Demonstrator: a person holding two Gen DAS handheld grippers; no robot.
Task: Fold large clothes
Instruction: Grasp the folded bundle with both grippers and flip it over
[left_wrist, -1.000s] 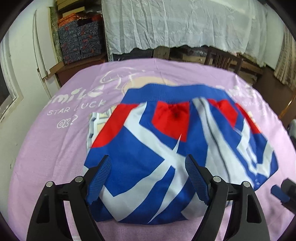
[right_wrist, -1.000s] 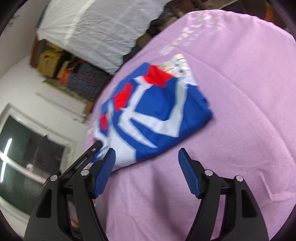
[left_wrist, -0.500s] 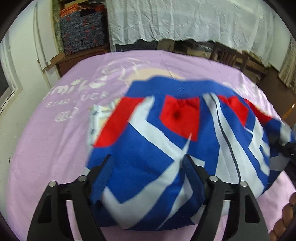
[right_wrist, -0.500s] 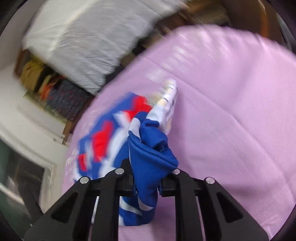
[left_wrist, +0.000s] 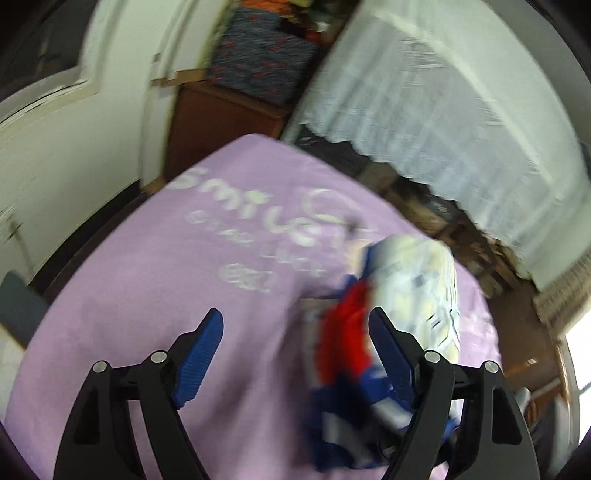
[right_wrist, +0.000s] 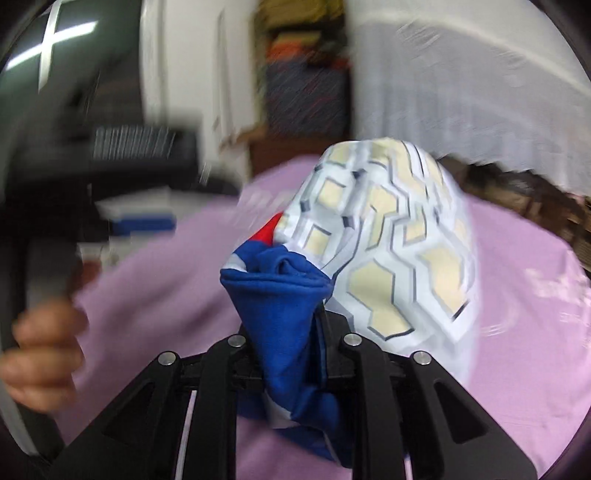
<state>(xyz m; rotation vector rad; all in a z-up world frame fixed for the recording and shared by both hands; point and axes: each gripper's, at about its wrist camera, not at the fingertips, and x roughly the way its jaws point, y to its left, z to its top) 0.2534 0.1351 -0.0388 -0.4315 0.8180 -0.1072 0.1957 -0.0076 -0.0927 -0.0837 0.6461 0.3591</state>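
Clothing (right_wrist: 388, 251), a blue, red and white garment with a cream hexagon lining, is seen bunched and lifted above the lilac bedspread (left_wrist: 155, 295). At 9 o'clock, a bare hand (right_wrist: 44, 354) is blurred. The left gripper (left_wrist: 295, 354) is held wide apart, gripping nothing, the garment at its 3 o'clock. The right gripper (right_wrist: 291, 343) is clamped on blue fabric.

Motion blur smears the garment (left_wrist: 369, 332); bunched blue cloth hides the right tongs' (right_wrist: 291, 332) fingertips.
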